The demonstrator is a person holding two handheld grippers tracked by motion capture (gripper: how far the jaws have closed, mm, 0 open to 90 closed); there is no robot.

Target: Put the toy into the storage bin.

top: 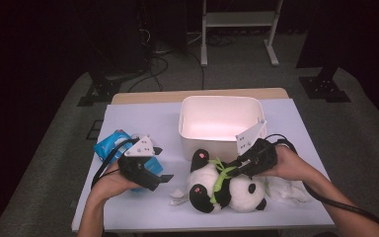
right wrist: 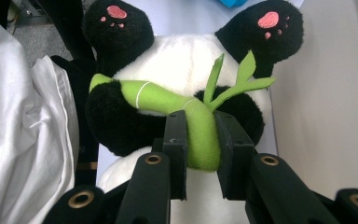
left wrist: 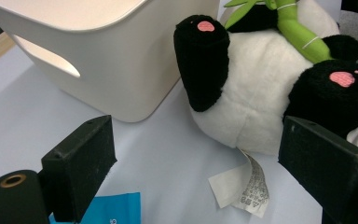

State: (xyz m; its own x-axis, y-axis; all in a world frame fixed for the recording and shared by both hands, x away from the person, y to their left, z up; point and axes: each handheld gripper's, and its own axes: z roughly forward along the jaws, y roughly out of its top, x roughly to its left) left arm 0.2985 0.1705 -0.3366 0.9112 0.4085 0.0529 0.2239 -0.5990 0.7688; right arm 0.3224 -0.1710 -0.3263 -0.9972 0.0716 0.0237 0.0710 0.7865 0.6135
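A black-and-white panda plush (top: 227, 190) lies on its back on the table, clutching a green felt bamboo stalk (top: 220, 174). My right gripper (top: 228, 167) reaches in from the right and is shut on that stalk; in the right gripper view both pads (right wrist: 177, 135) press the stalk (right wrist: 158, 98) over the panda's belly (right wrist: 186, 51). My left gripper (top: 163, 164) is to the left of the panda, open, with nothing between its jaws. In the left gripper view it (left wrist: 200, 154) points at the panda's feet (left wrist: 256, 88) and its sewn-in label (left wrist: 242, 186).
A white plastic bin (top: 256, 106) stands just behind the panda, its wall (left wrist: 74, 18) close to the left gripper. A blue packet (top: 109, 143) lies under the left hand. A crumpled white cloth (top: 288, 190) lies under the right wrist.
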